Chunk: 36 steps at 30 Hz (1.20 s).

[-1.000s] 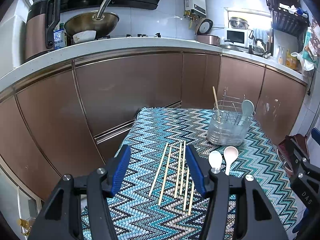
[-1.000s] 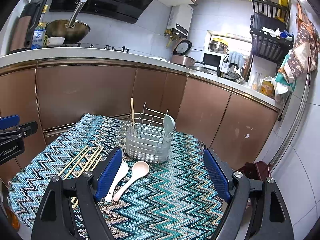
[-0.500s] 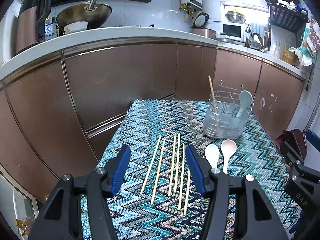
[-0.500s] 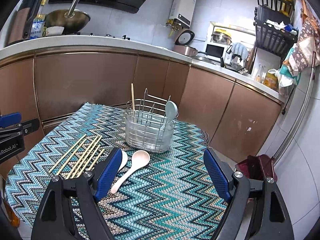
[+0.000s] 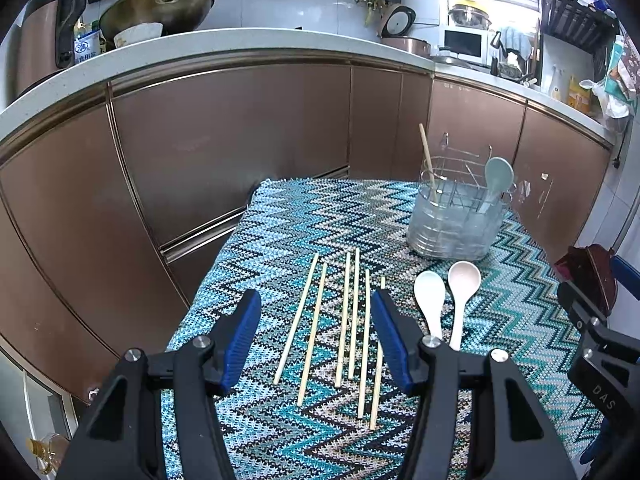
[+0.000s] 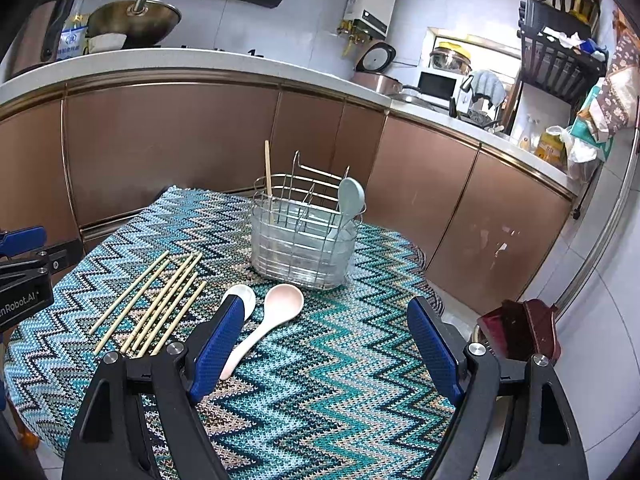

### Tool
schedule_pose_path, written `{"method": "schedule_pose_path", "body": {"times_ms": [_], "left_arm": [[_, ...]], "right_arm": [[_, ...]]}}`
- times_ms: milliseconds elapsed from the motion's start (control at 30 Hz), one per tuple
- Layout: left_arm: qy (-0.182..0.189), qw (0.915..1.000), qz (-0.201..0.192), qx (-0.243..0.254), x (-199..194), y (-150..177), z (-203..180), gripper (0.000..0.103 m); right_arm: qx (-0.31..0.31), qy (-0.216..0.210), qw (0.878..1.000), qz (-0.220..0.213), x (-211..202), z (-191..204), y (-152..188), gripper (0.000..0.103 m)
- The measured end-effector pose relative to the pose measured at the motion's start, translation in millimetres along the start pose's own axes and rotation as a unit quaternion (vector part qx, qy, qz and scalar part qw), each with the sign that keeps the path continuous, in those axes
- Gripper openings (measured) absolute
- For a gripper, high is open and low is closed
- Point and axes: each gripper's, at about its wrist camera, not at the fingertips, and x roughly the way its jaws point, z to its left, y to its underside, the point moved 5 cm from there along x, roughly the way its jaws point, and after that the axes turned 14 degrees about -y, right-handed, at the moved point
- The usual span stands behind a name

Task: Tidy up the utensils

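Landmark: clear plastic caddy with a wire rack point(image 6: 303, 240), on the far part of the zigzag teal knit tablecloth point(image 6: 340, 380). Inside it, one wooden chopstick point(image 6: 268, 178) and a pale green spoon point(image 6: 349, 200), both upright. Just in front lie a white ceramic spoon point(image 5: 430, 300) and a pinkish ceramic spoon point(image 6: 276, 312); left of those, six loose wooden chopsticks point(image 5: 348, 320) side by side. Left gripper point(image 5: 316, 336) jaws wide apart, empty, above the chopsticks. Right gripper point(image 6: 326, 350) wide apart, empty; its left finger covers part of the white spoon. Brown kitchen cabinets point(image 5: 240, 140) behind the caddy, wok point(image 5: 160, 12) on the counter.
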Motion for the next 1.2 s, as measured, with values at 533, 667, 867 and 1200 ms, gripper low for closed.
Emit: {"method": "schedule_pose_path", "body": {"times_ms": [533,667,867,1200], "left_arm": [[-0.002,0.9995,0.026,0.016,32.3,3.8,-6.2,0.055],[-0.001,0.9993,0.032,0.020,42.3,4.1,-5.8,0.055],[0.007,0.9988,0.039,0.027,62.0,-7.4,5.3,0.055],[0.118,0.9829,0.140,0.021,126.7,-22.5,1.4,0.054]], "right_arm": [[0.001,-0.019,0.999,0.036,32.0,2.0,8.1,0.083],[0.005,-0.033,0.998,0.046,43.1,0.4,11.2,0.083],[0.072,-0.088,0.991,0.065,66.6,-34.7,21.4,0.076],[0.187,-0.219,0.951,0.108,134.5,-67.6,31.8,0.038]]}}
